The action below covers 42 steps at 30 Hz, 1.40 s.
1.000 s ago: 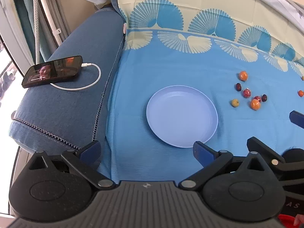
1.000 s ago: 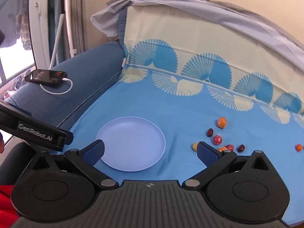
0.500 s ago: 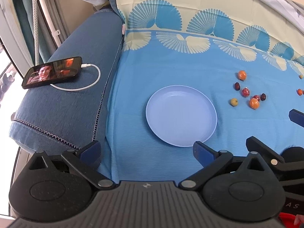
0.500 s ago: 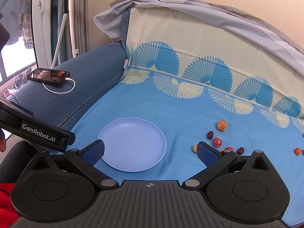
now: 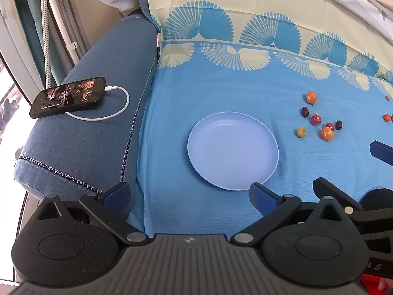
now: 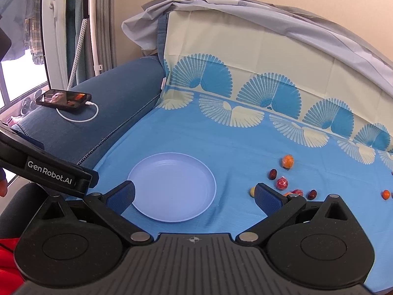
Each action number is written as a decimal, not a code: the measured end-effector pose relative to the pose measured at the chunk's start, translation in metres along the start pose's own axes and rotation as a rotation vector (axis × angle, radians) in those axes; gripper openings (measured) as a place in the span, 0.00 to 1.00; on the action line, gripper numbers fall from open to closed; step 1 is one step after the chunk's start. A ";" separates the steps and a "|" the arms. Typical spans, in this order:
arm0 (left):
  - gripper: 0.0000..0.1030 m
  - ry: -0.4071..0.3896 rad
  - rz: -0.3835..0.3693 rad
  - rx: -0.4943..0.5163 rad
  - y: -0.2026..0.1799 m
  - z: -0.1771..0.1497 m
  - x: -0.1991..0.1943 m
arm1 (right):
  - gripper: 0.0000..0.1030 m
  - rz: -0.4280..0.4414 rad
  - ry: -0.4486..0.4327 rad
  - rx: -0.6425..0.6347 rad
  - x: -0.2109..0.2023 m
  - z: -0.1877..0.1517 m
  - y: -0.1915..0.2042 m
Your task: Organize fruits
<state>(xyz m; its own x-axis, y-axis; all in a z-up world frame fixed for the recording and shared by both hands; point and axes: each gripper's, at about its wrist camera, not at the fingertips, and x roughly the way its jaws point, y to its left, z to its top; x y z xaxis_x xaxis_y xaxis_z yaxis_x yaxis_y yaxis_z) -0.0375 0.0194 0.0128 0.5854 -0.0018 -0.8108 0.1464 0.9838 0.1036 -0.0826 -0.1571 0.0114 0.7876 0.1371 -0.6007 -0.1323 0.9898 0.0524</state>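
Both the left gripper [image 5: 189, 194] and the right gripper [image 6: 195, 193] gaped empty; fruits [image 6: 281, 183] lay just beyond the right one's right finger [image 6: 267, 198].

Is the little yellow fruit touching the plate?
Apart. In the left wrist view, a strip of bare blue cloth shows plainly between the yellow fruit and the plate rim.

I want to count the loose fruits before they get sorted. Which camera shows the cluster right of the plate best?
The left wrist view: the fruit cluster lies fully exposed beside the plate, each piece separate. In the right wrist view, the right tool's own finger covers part of the cluster, hiding the near orange one.
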 end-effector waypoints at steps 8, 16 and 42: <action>1.00 -0.008 -0.002 0.006 0.000 0.001 -0.002 | 1.00 0.003 0.000 -0.002 -0.001 0.000 0.000; 1.00 -0.007 -0.001 0.005 -0.001 0.001 -0.004 | 1.00 0.009 0.008 0.001 0.001 0.001 0.001; 1.00 -0.022 0.016 0.001 -0.004 0.002 -0.006 | 1.00 0.020 -0.002 0.012 0.000 -0.001 0.000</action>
<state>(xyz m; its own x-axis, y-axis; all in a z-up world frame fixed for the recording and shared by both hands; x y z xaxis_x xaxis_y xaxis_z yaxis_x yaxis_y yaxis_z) -0.0400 0.0152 0.0182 0.6050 0.0097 -0.7962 0.1377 0.9836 0.1167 -0.0832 -0.1571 0.0106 0.7862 0.1569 -0.5978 -0.1405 0.9873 0.0743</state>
